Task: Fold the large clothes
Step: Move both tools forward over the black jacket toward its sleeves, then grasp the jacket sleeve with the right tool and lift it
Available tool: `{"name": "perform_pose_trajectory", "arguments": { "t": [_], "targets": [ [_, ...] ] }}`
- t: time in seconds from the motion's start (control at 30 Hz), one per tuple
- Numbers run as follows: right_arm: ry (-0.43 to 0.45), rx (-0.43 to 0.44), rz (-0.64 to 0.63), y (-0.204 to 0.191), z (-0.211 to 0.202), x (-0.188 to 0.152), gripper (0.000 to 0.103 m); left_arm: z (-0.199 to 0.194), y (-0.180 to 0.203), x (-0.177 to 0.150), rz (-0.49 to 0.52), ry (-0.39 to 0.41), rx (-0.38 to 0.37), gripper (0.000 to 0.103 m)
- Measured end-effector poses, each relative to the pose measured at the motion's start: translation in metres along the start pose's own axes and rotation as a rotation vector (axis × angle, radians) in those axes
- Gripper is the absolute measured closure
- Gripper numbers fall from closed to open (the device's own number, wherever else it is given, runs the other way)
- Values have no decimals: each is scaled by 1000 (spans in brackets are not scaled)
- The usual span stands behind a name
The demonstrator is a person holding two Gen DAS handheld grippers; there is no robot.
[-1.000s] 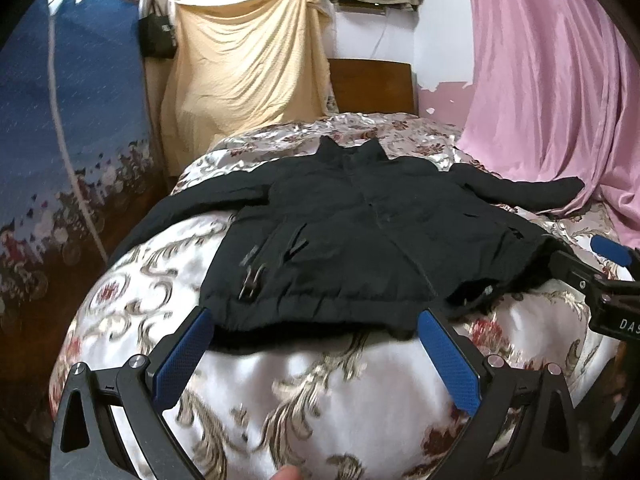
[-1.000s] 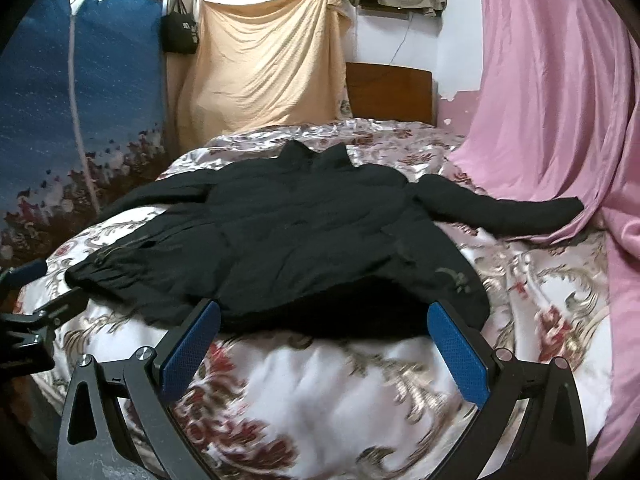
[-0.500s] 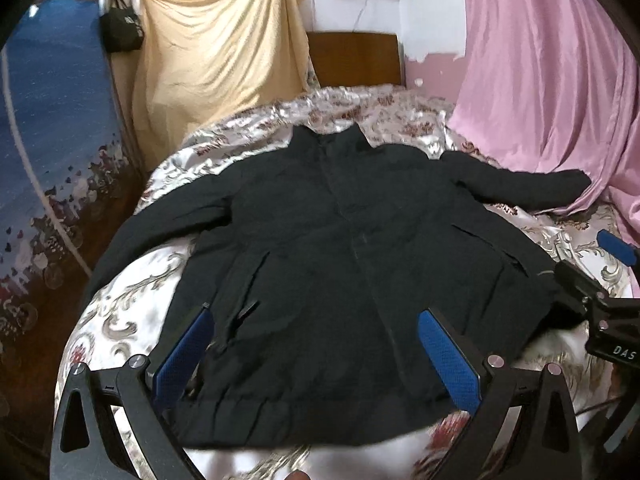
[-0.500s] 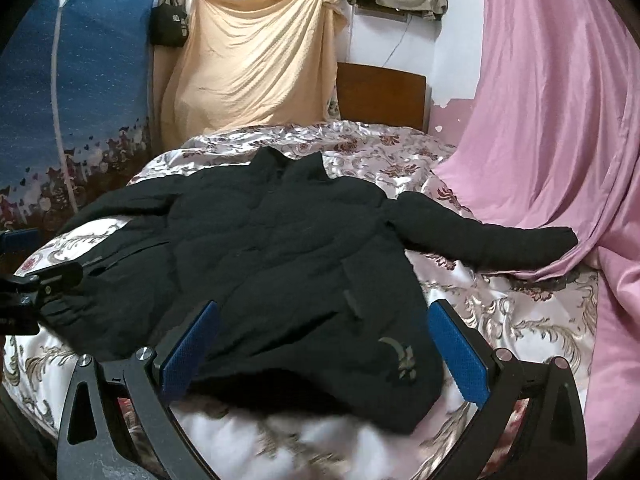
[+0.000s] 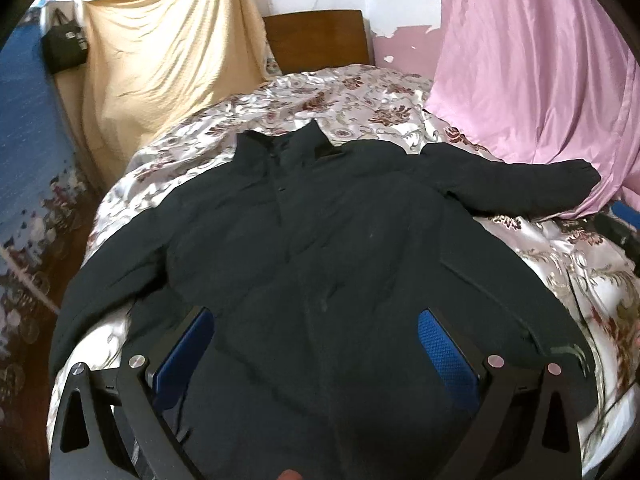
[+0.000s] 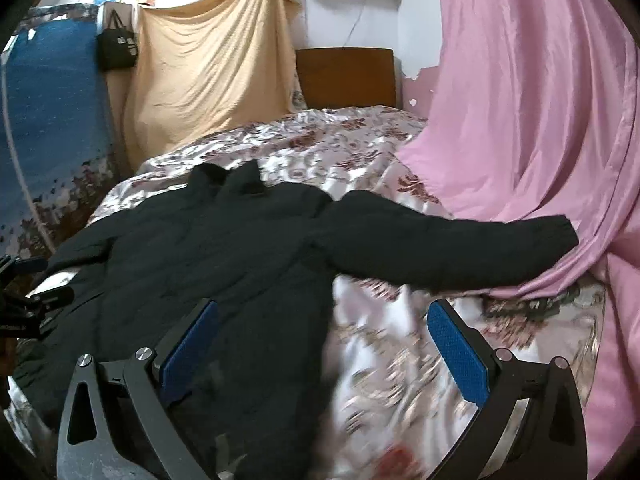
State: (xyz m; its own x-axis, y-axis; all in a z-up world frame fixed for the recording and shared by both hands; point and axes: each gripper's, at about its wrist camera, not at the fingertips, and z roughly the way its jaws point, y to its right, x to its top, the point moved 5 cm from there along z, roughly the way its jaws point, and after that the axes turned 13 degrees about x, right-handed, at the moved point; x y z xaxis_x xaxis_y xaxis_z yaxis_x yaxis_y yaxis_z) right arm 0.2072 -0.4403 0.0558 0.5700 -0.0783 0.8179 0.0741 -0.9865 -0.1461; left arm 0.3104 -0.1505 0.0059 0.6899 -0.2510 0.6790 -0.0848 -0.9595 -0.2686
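A large black jacket lies flat, front up, on a floral satin bedspread, collar toward the headboard. Its right sleeve stretches out to the pink curtain; its left sleeve runs toward the bed's left edge. My left gripper hovers open over the jacket's lower body, nothing between its blue pads. My right gripper is open above the jacket's right side edge and bare bedspread. The left gripper's tool shows at the right wrist view's left edge.
A pink curtain hangs along the bed's right side and drapes onto it. A wooden headboard and a yellow sheet stand at the back. A blue patterned panel and a black bag are on the left.
Both grippers have moved forward from the bed's foot to above the jacket. The jacket's crumpled hem now lies spread flat. The right gripper has shifted toward the right sleeve.
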Motion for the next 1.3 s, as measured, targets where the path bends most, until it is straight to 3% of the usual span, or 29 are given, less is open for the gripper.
{"name": "perform_pose_trajectory", "arguments": {
  "t": [0.23, 0.37, 0.47, 0.57, 0.7, 0.8, 0.93, 1.03, 1.13, 1.3],
  "targets": [
    [-67, 4, 74, 68, 35, 21, 1, 57, 43, 30, 15, -37, -79, 0],
    [-27, -3, 188, 121, 44, 40, 1, 100, 75, 48, 5, -71, -142, 0],
    [13, 4, 247, 158, 53, 60, 1, 128, 104, 67, 32, -32, -140, 0],
    [15, -79, 327, 204, 65, 70, 1, 157, 138, 92, 52, 20, -145, 0],
    [-2, -189, 434, 253, 72, 67, 1, 194, 175, 114, 26, 1, -160, 0],
    [19, -209, 497, 280, 68, 64, 1, 214, 191, 121, 23, -17, -146, 0],
    [9, -222, 544, 302, 74, 58, 1, 238, 203, 119, 7, -60, -139, 0],
    [-20, -179, 590, 314, 92, 52, 1, 254, 203, 109, -15, -124, -151, 0],
    [-35, -246, 651, 323, 107, 42, 1, 267, 203, 101, -34, -165, -163, 0],
    [-14, -321, 741, 318, 119, 29, 1, 273, 211, 93, 7, -163, -102, 0]
  ]
}}
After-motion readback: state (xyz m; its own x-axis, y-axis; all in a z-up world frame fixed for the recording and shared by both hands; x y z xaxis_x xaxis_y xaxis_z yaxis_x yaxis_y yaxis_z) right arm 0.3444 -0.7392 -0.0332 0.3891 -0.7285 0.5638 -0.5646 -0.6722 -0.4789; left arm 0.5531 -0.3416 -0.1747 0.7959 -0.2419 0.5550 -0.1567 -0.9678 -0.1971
